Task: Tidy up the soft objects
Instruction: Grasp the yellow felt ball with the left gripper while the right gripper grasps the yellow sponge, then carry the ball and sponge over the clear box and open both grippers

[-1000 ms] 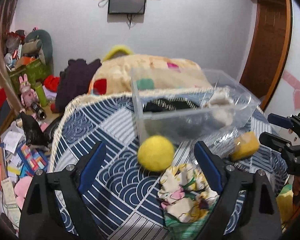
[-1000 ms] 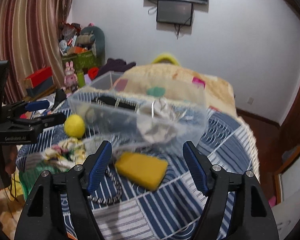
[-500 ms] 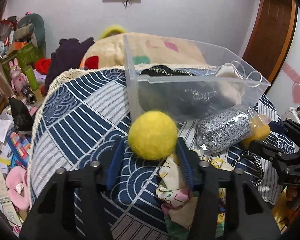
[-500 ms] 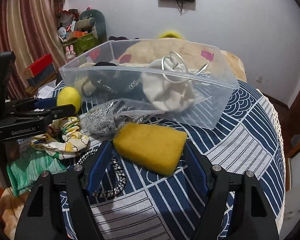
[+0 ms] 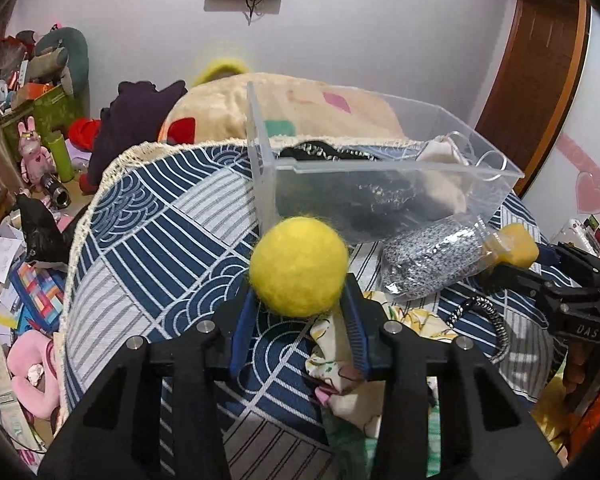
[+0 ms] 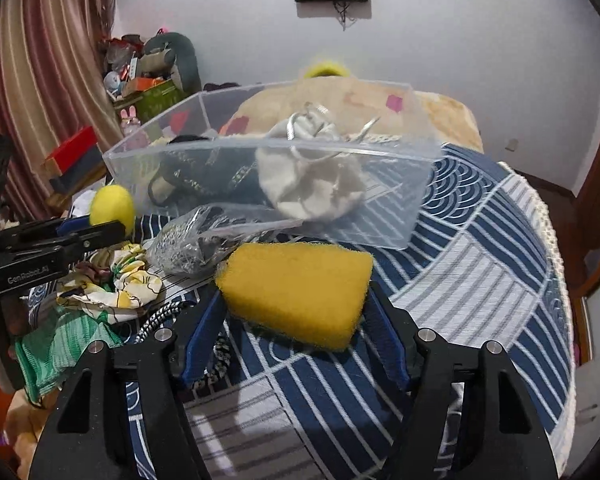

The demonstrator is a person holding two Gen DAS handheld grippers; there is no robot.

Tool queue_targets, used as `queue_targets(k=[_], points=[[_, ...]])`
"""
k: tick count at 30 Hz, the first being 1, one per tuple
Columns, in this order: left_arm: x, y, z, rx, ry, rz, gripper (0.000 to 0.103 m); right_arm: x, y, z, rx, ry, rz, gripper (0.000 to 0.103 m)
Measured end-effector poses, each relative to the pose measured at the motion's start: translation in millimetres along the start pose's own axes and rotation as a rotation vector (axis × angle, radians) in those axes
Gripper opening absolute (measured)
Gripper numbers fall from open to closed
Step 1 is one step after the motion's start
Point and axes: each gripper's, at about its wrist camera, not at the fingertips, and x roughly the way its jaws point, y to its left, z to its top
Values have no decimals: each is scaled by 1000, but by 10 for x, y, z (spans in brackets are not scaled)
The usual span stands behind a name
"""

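Observation:
My left gripper is shut on a yellow felt ball and holds it just in front of the clear plastic bin; it also shows in the right wrist view. My right gripper is shut on a yellow sponge, which shows in the left wrist view too. The bin holds a white pouch and black items.
A clear bag of grey beads, a floral cloth, a green cloth and a braided cord lie on the blue patterned tablecloth. Clutter covers the floor at the left.
Both grippers closed: the left on the yellow ball, the right on the yellow sponge. Both objects now sit a little higher and nearer the bin.

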Motion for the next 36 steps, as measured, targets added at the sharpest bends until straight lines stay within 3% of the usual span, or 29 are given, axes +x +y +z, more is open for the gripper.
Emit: queue_targets(k=[9, 20, 28, 36], points=[[-358, -86, 132, 18, -95, -3, 41, -376, -128, 97, 18, -101, -42, 66], [-562, -187, 501, 37, -205, -6, 41, -575, -108, 507, 22, -241, -31, 66], [-401, -264, 692, 42, -195, -24, 41, -412, -8, 722, -14, -254, -10, 66], [-65, -351, 780, 53, -129, -15, 41, -94, -17, 847, -35, -194, -21, 66]])
